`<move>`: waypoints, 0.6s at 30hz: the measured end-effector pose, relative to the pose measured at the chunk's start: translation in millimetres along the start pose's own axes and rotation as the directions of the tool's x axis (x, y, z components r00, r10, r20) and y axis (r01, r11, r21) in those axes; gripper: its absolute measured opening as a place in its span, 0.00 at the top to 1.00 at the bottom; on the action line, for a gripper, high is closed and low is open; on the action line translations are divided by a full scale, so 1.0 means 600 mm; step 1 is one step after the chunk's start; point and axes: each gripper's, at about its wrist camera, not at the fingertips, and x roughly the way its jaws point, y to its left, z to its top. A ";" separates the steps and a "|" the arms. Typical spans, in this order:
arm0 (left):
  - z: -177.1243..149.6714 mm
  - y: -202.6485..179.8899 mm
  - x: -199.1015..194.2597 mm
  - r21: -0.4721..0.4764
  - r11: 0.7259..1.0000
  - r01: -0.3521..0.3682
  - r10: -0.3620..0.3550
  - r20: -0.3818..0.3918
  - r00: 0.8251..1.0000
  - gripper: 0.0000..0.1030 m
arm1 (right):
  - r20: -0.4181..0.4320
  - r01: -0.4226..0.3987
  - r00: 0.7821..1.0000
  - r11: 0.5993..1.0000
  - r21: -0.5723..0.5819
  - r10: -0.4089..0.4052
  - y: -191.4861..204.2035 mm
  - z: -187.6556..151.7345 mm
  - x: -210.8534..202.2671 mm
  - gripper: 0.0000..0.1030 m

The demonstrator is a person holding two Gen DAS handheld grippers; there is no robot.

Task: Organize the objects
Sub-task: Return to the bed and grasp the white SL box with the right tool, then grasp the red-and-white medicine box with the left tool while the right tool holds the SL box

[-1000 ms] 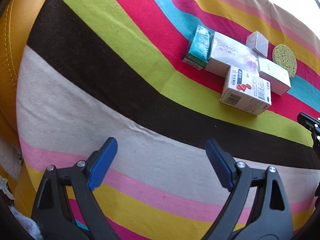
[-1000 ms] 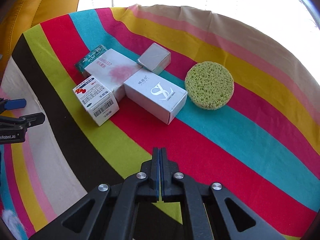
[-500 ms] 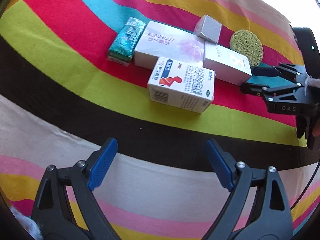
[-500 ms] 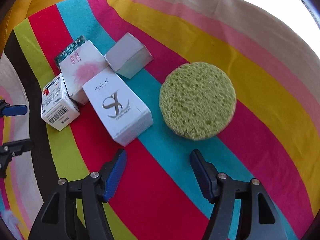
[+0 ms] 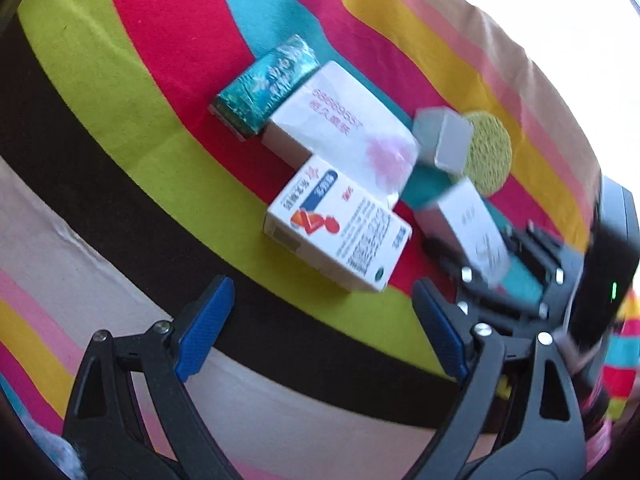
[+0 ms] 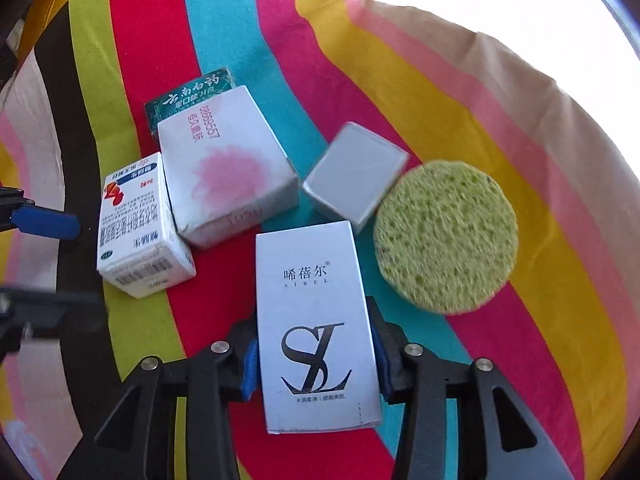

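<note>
White SIBEL box (image 6: 316,332) is clamped between the blue pads of the right gripper (image 6: 316,364), over the striped cloth (image 6: 460,92). Just ahead of it, a grey box (image 6: 354,170) is seen touching a green round sponge (image 6: 446,236). To the left, a pink-flower box (image 6: 224,168), a teal box (image 6: 188,98) and a medicine box (image 6: 136,224) are bunched together. The left gripper (image 5: 320,324) is held wide apart, nothing between its jaws, near the medicine box.

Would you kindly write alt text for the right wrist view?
The right claw grips a white SIBEL box above a striped cloth. Beyond it lie a green round sponge, a grey box and three more cartons.
</note>
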 end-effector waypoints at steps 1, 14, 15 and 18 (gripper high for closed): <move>0.010 0.000 0.000 -0.062 0.998 -0.009 0.011 0.024 1.000 0.11 | 0.000 -0.002 1.000 1.000 0.031 0.002 -0.001 -0.014 -0.009 0.57; 0.012 0.024 -0.009 0.011 0.974 -0.227 0.225 0.068 0.972 0.13 | 0.027 -0.067 0.998 0.994 0.087 0.065 0.069 -0.096 -0.074 0.57; 0.014 0.020 -0.004 0.026 0.974 -0.224 0.222 0.066 0.973 0.13 | 0.031 -0.070 0.997 0.993 0.091 0.067 0.073 -0.095 -0.072 0.57; 0.012 -0.007 0.025 0.114 0.961 -0.252 0.245 0.071 0.967 0.13 | 0.036 -0.070 0.997 0.990 0.125 0.066 0.077 -0.087 -0.063 0.56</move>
